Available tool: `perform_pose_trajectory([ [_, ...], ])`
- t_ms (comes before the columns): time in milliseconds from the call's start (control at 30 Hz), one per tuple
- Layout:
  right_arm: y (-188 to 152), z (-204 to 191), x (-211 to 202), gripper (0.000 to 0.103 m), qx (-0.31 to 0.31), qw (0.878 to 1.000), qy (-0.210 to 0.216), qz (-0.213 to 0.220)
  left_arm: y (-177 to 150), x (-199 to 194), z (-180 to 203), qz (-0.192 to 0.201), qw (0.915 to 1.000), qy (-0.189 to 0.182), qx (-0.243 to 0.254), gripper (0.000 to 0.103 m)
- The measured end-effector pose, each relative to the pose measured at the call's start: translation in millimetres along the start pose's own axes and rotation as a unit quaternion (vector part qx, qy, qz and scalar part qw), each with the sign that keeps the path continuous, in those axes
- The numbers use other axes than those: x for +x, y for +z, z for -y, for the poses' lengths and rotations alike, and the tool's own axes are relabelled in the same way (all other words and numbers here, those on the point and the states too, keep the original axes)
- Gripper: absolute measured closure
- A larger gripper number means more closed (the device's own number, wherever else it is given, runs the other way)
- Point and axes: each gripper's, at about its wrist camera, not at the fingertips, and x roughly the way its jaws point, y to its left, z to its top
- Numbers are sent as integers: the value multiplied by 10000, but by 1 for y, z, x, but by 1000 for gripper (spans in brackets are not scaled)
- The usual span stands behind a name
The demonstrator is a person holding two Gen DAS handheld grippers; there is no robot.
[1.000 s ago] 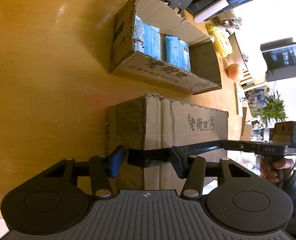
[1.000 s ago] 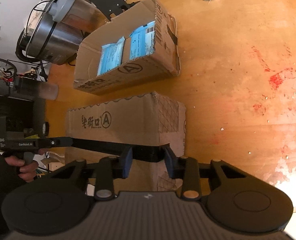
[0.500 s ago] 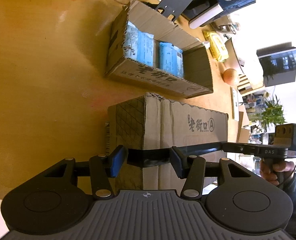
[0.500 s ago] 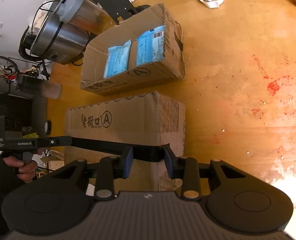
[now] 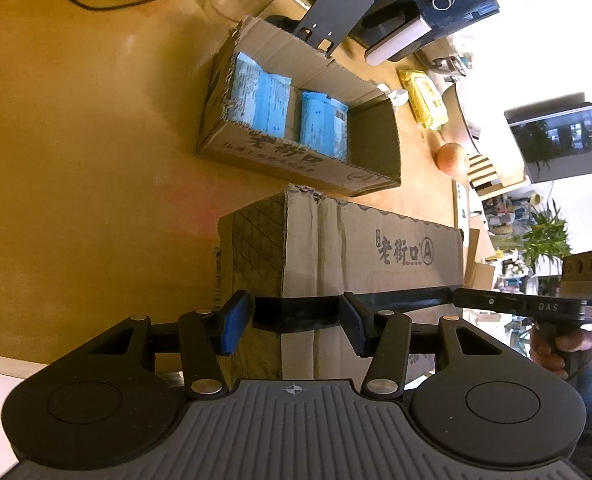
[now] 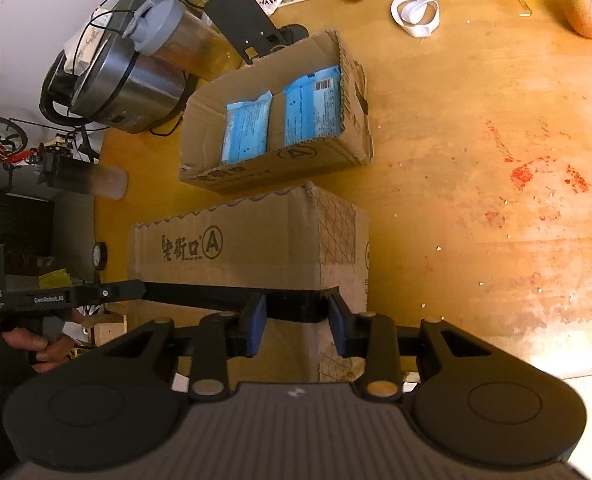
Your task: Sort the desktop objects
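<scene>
Left wrist view shows the open brown cardboard box [image 5: 296,148] holding blue packets [image 5: 260,100] sliding farther off as both grippers draw back. Left hand-held gripper [image 5: 294,326] and right hand-held gripper [image 6: 296,322] each clamp the closed brown cardboard carton [image 5: 359,256], seemingly lifting it off the wooden tabletop [image 5: 76,140].

We see matt corrugated cardboard box [image 6: 252,252], glossy blue plastic packets [image 6: 284,116] behind it, smooth wooden bench [image 6: 475,160] with red stains, brushed-metal cooker [image 6: 128,84].
</scene>
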Motion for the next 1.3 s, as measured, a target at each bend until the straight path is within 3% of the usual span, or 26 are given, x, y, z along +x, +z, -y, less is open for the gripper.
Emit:
perform_pose_trajectory([
  [733, 39, -24, -17, 75, -6, 9998, -133, 131, 50, -19, 31, 75, 9995, 193, 245, 55],
  [1300, 83, -35, -19, 75, 38, 9997, -146, 199, 86, -23, 32, 183, 9994, 157, 232, 55],
])
